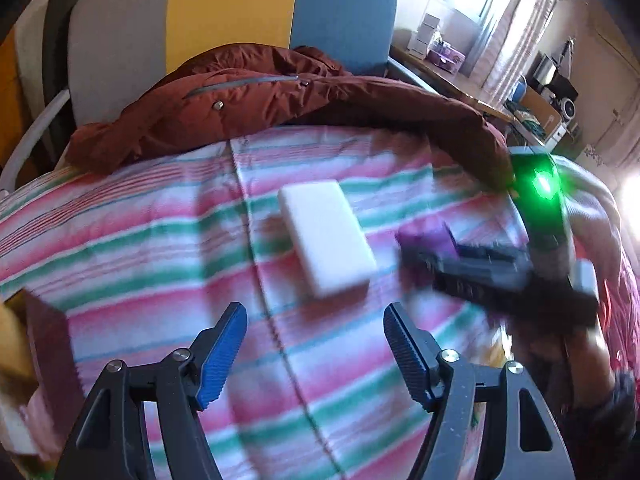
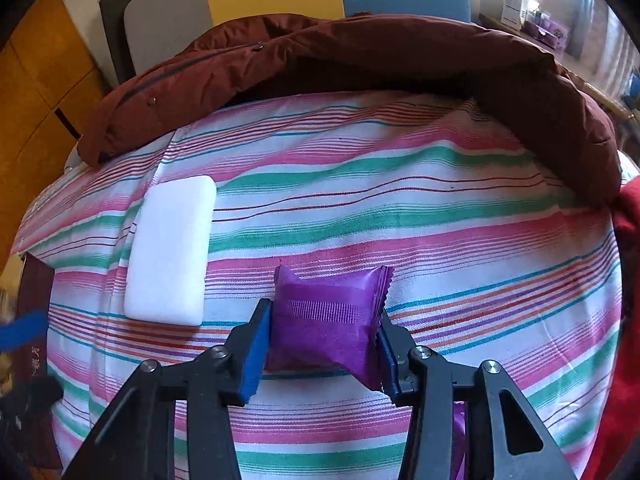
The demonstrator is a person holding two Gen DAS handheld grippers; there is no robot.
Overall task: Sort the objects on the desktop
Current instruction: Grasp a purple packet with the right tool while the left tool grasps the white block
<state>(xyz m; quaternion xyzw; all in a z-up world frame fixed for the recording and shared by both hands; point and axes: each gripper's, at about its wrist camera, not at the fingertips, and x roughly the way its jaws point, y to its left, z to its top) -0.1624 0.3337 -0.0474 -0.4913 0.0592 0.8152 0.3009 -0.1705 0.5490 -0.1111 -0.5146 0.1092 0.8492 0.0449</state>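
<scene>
Blurred in the left wrist view, edges smeared. Far side draped with a rust-red jacket [image 2: 360, 60] over the striped cloth [image 2: 440, 208]. White block [image 2: 170, 250] lying left of centre. Right gripper [image 2: 322, 350] clamped on the purple packet [image 2: 326, 320], near middle. Left gripper [image 1: 316, 354] spread apart, empty, just short of the block.

My left wrist view looks steeply down along its gripper [image 1: 315, 354] onto the striped bed [image 1: 160, 240], close in. My right wrist view does likewise over its gripper [image 2: 324, 344], nearer still. Both face the bed's far edge and share the white block [image 1: 326, 240] [image 2: 170, 252], purple packet [image 1: 428, 236] [image 2: 326, 316] and brown jacket [image 1: 280, 92] [image 2: 360, 52].
</scene>
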